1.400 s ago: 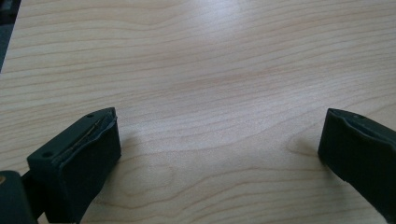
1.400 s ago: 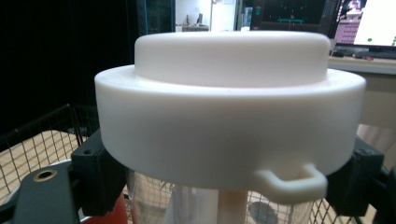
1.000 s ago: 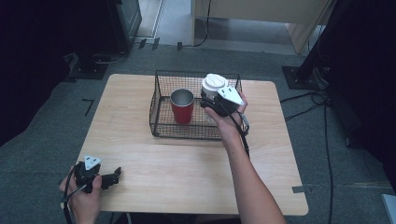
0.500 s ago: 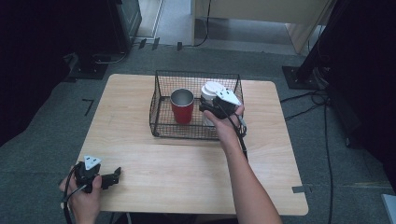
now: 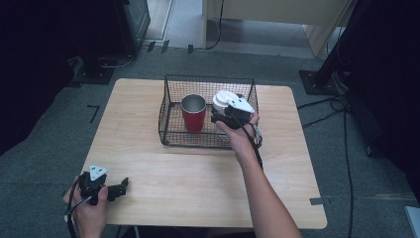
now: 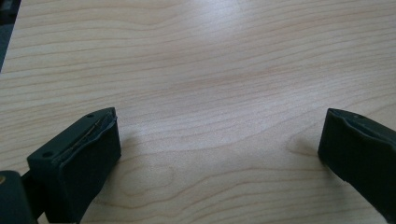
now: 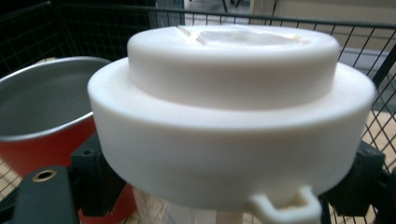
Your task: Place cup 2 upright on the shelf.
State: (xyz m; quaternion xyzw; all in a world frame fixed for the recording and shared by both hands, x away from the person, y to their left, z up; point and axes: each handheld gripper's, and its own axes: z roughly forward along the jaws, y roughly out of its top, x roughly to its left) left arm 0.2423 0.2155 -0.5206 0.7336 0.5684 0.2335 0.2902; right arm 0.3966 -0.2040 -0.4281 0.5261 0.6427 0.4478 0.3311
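Note:
A cup with a wide white lid (image 5: 225,99) (image 7: 229,116) is upright in the right half of a black wire basket (image 5: 208,78) (image 7: 373,70), and my right gripper (image 5: 223,116) (image 7: 229,186) is shut on it just under the lid. Beside it, in the basket's left half, stands a red cup with a metal inside (image 5: 194,116) (image 7: 42,140). I cannot tell whether the lidded cup rests on the basket floor. At the table's front left corner my left gripper (image 5: 119,188) (image 6: 219,154) lies low over the bare wood, open and with nothing between its jaws.
The basket sits at the back middle of the light wooden table (image 5: 198,178). Grey carpet surrounds the table, with cables (image 5: 341,114) and dark equipment stands at the back and right.
My right gripper has sunk a little with the lidded cup, deeper into the basket. The left gripper has stayed where it was.

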